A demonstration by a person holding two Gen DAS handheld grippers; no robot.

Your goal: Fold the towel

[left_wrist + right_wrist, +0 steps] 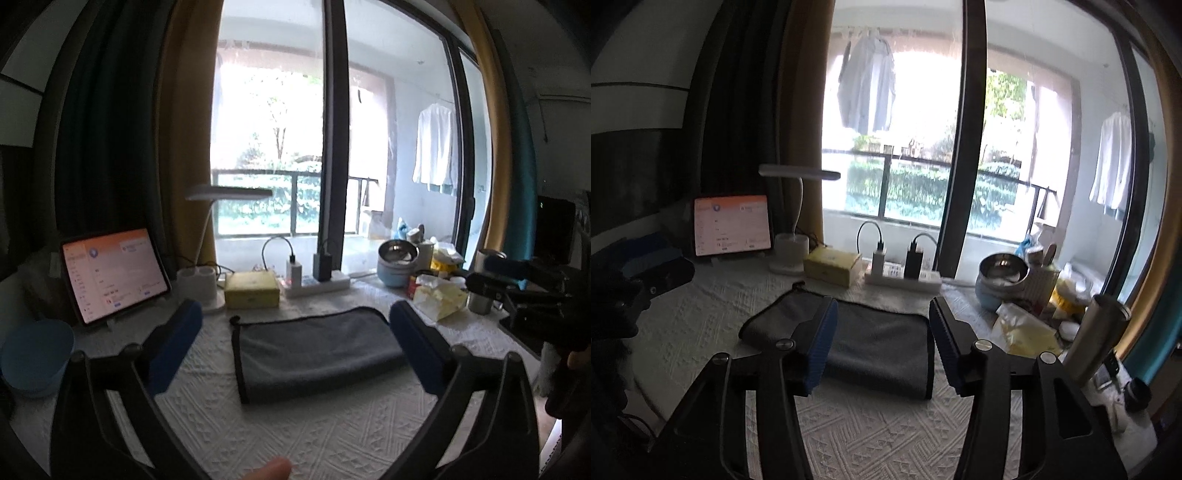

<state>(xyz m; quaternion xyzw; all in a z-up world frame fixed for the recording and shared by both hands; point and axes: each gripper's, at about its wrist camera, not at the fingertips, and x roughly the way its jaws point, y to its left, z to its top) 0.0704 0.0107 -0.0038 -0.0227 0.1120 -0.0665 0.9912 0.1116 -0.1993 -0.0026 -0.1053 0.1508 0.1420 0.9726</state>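
Observation:
A grey towel [314, 350] with dark edging lies folded flat on the white textured tablecloth [295, 435]. It also shows in the right wrist view [879, 350]. My left gripper [295, 332] is open and empty, held above and in front of the towel, its blue pads [173, 343] wide apart. My right gripper [882, 332] is open and empty, its blue pads [822, 343] framing the towel's right half from above. The right gripper shows at the right edge of the left wrist view [517, 273], and the left gripper at the left edge of the right wrist view [653, 273].
At the table's back stand a lit tablet [114, 273], a white desk lamp [203, 280], a yellow box [251, 290] and a power strip with chargers [317, 280]. A metal bowl [399, 254], a tissue pack [439, 299] and a steel cup [1100, 332] crowd the right. A blue cup [35, 354] is at left.

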